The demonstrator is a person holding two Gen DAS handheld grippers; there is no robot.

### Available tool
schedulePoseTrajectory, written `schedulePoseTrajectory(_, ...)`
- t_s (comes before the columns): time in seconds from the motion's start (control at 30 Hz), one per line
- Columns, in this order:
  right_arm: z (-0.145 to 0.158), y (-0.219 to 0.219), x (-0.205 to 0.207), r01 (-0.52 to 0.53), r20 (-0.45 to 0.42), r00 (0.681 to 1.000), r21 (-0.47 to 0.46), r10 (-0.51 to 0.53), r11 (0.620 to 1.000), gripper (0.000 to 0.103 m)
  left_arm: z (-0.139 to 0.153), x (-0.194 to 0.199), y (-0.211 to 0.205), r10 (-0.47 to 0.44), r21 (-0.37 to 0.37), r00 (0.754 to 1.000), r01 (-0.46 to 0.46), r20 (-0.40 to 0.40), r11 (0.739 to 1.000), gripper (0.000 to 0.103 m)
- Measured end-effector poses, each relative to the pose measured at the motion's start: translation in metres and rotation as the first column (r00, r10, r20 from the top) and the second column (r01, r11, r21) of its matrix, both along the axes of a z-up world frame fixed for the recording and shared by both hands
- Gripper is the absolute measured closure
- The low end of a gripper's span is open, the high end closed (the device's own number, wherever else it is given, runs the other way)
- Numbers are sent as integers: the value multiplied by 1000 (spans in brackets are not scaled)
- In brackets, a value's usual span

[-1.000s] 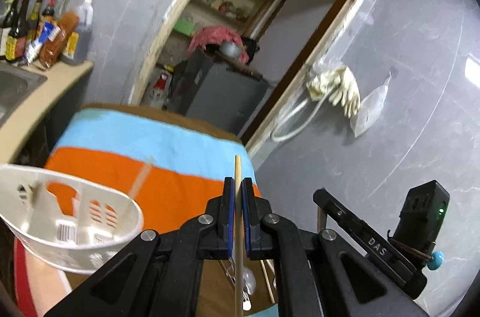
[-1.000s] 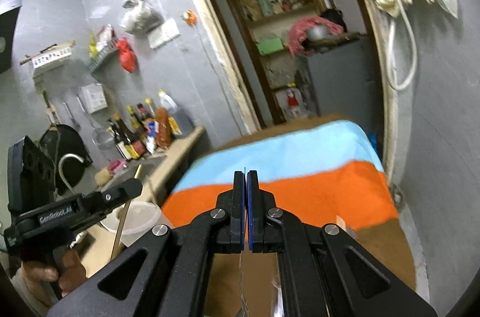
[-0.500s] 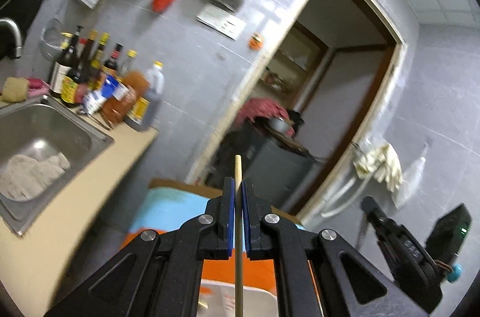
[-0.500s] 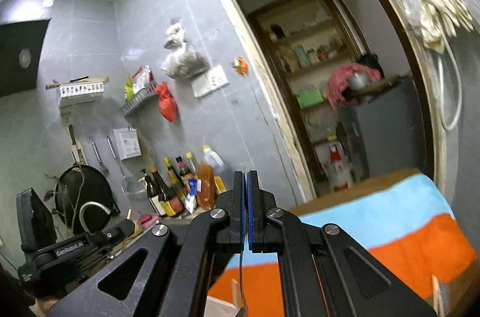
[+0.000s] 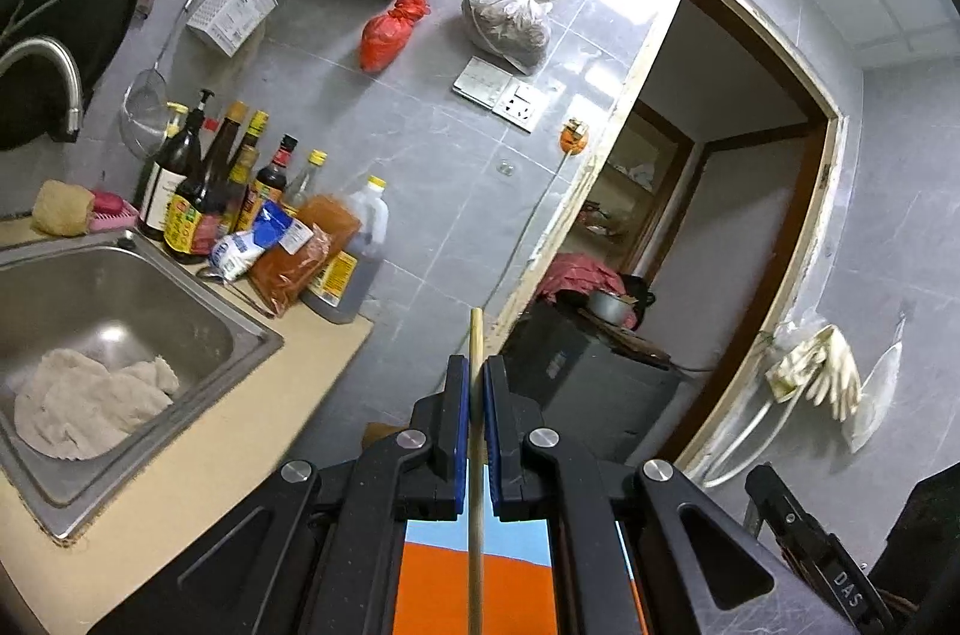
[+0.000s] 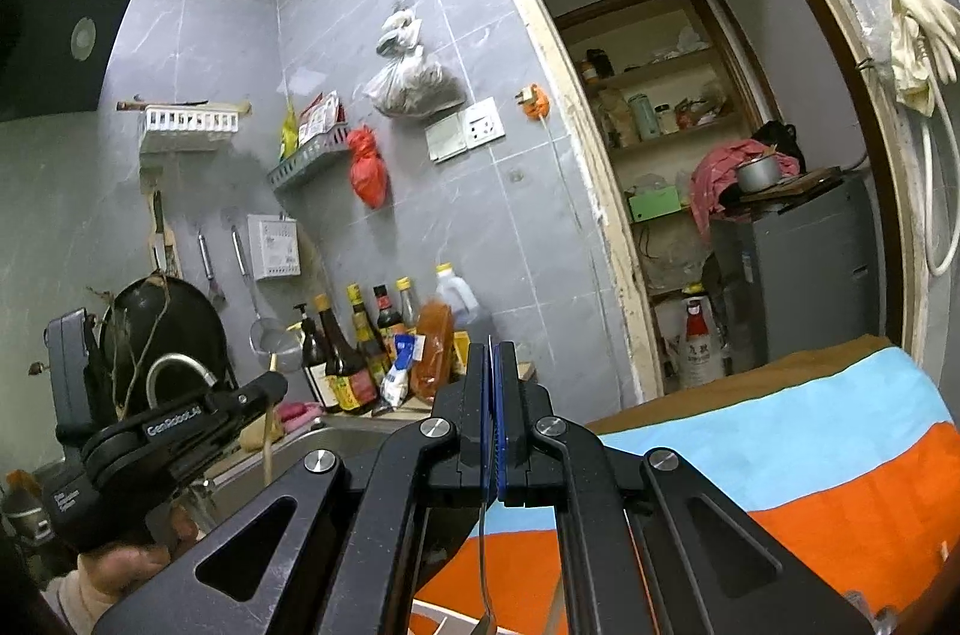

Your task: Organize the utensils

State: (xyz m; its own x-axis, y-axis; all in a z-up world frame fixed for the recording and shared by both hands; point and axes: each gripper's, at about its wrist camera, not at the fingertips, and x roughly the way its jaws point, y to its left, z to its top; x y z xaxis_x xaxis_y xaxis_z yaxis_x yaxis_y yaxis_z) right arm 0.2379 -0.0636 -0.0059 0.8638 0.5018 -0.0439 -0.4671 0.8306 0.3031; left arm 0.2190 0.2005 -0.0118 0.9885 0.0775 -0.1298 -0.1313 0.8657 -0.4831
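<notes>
Grip check: left gripper (image 5: 472, 395) pinches thin wooden chopstick (image 5: 476, 461), right gripper (image 6: 495, 371) thin metal utensil handle (image 6: 483, 551); keep both vertical w/ steady squeeze.

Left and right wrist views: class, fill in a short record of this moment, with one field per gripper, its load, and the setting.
left gripper: shut
left load: wooden stick, upright between the pads
right gripper: shut
right load: thin metal utensil, handle pinched, its end out of frame
setting: kitchen; sink holding a cloth, bottles by the wall
table: striped cloth
</notes>
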Motion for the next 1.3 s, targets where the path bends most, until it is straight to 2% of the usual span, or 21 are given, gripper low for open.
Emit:
schedulePoseTrajectory(0.27, -15, 10, 0, -28, -25, 999, -50, 27, 998, 101, -10, -5, -2, -7, 15, 999, 7, -36, 1000, 98)
schedulePoseTrajectory(0.53, -24, 15, -4, -52, -44, 998, -86, 48, 995, 101, -17, -16, -12, -31, 60, 995, 37, -99, 997, 98)
schedulePoseTrajectory(0.73, -28, 14, -4, -83, -78, 994, -104, 75, 991, 100, -24, -24, -11, -59, 42, 986, 67, -153, 997, 98)
schedulePoseTrajectory(0.83, -27, 13, -7, -97, -81, 993, -102, 89, 990, 87, -25, -29, -9, -78, 23, 983, 83, -165, 996, 98)
schedulePoseTrajectory(0.9, -25, 10, -11, -100, -80, 992, -90, 93, 991, 66, -24, -32, -9, -89, 14, 982, 92, -166, 996, 97)
schedulePoseTrajectory(0.97, -21, 6, -14, -103, -81, 992, -78, 97, 992, 65, -20, -35, -11, -95, 16, 981, 99, -170, 995, 94)
schedulePoseTrajectory(1.1, -9, -2, -19, -98, -81, 992, -75, 92, 992, 65, -9, -40, -19, -110, 15, 981, 114, -162, 993, 76)
schedulePoseTrajectory(1.13, -5, -5, -20, -95, -78, 993, -72, 90, 993, 63, -5, -42, -22, -110, 15, 981, 114, -159, 993, 74)
schedulePoseTrajectory(1.2, 5, -14, -24, -84, -71, 994, -68, 79, 994, 54, 3, -44, -28, -114, 22, 981, 119, -154, 993, 69)
schedulePoseTrajectory(1.3, 20, -26, -26, -70, -64, 996, -62, 66, 996, 50, 17, -46, -38, -117, 39, 981, 124, -152, 992, 60)
